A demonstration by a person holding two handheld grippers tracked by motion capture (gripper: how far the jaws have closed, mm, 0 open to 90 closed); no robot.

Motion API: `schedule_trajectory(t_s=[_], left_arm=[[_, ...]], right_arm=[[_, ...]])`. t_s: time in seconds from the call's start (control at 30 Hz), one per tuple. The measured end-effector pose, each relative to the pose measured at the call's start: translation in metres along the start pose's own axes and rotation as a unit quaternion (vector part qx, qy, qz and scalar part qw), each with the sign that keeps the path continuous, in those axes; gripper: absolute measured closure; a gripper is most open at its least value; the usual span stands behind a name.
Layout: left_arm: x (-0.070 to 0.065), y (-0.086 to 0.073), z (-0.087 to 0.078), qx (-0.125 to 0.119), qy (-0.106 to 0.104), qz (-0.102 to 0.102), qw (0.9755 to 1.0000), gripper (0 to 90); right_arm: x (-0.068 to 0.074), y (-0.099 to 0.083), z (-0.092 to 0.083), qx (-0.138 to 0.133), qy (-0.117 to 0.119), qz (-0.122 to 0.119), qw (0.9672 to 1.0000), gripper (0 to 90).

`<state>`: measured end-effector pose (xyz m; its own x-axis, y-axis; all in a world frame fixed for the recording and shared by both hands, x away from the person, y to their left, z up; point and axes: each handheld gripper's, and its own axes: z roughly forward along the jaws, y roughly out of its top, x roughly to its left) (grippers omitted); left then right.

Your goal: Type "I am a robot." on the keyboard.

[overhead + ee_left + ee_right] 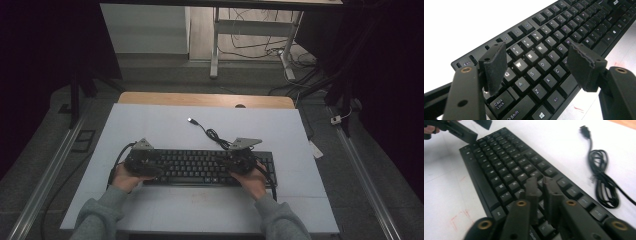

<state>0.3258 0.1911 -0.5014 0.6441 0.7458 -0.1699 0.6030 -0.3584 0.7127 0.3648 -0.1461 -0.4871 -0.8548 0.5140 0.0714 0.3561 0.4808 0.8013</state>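
A black keyboard (pixel 210 168) lay at the centre of the high view on a white surface (pixel 165 125), its long axis running left to right across the frame and its keys facing up. Its cable (pixel 212 134) trailed toward the upper middle, ending in a loose USB plug (pixel 191 120). The left hand-held gripper (pixel 537 62) hovered over the letter keys at the board's left end, jaws spread wide with nothing between them. The right hand-held gripper (pixel 541 183) sat over the right end, jaws drawn nearly together and empty. The board looked rigid, light and smooth-edged, likely best gripped across its thin frame at the short ends, away from keys that would give under pressure.
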Motion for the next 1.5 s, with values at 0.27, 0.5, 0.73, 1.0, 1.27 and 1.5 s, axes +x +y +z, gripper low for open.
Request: schedule_trajectory(t_s=[0.27, 0.5, 0.73, 1.0, 1.27, 1.5], left_arm=[[-0.001, 0.000, 0.000, 0.002, 0.000, 0.001, 1.0000, 32.6], [0.000, -0.001, 0.000, 0.002, 0.000, 0.001, 1.0000, 32.5], [-0.001, -0.001, 0.000, 0.003, 0.000, 0.003, 1.0000, 32.3], [-0.001, -0.001, 0.000, 0.003, 0.000, 0.004, 1.0000, 32.3], [-0.001, -0.001, 0.001, 0.005, 0.000, 0.006, 1.0000, 32.2], [0.000, -0.001, 0.000, 0.005, 0.001, 0.006, 1.0000, 32.2]], right_arm=[[0.006, 0.010, 0.018, 0.012, 0.014, -0.010, 0.9998, 90.0], [0.007, 0.008, 0.039, 0.033, 0.010, -0.014, 0.9993, 90.0], [0.008, 0.008, 0.049, 0.039, 0.008, -0.013, 0.9991, 90.0], [0.007, 0.006, 0.053, 0.038, 0.003, -0.010, 0.9992, 89.9], [0.005, 0.005, 0.055, 0.039, -0.001, -0.012, 0.9992, 89.9], [0.005, 0.004, 0.055, 0.041, 0.000, -0.011, 0.9991, 89.9]])
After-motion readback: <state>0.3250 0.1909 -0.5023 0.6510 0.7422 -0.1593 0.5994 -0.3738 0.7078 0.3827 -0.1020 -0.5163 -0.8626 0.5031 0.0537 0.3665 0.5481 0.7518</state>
